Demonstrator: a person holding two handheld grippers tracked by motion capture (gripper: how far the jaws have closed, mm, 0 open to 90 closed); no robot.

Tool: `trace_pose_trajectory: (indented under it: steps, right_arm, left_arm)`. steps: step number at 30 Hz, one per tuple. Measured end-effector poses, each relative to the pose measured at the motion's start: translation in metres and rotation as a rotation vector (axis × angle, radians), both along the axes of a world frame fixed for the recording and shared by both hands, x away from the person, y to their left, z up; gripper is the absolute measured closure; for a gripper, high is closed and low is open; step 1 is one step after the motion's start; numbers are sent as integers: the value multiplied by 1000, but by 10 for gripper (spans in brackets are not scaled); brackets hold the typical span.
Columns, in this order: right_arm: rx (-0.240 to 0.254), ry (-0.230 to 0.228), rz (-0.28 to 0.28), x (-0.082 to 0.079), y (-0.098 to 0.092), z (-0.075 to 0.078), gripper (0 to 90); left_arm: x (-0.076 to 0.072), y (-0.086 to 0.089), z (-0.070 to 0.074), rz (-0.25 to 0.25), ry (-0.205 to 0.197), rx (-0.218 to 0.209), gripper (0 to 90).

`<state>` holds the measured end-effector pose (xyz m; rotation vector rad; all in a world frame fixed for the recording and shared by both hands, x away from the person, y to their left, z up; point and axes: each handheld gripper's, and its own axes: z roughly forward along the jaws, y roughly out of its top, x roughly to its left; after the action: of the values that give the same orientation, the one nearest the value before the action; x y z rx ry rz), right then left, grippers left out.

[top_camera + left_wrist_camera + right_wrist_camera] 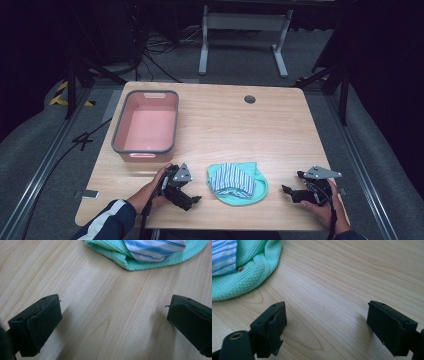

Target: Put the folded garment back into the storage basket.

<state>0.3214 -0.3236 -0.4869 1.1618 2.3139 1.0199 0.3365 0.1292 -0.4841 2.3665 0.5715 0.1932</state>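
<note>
The person is holding the left gripper [192, 200] and the right gripper [289, 192] low over the wooden table [280, 135], each with its fingers standing wide apart and nothing between them. The folded striped cloth [233, 178] is lying on the mint green cloth [257, 192], between the two pairs of fingertips, just ahead of each. A pink tub [146, 125] is sitting well beyond the left fingers.

Black left tool [187, 196] and right tool [295, 191], grey three-cornered plates on top, dark white-striped sleeve [107, 222]
</note>
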Motion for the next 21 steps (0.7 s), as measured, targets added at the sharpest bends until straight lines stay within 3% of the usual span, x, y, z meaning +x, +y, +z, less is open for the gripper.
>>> trace_pose_trajectory:
  steps: [21]
  right_arm:
    - [3,5,-43,-1,1,0,158]
  left_arm:
    - [2,3,0,-28,0,4,0]
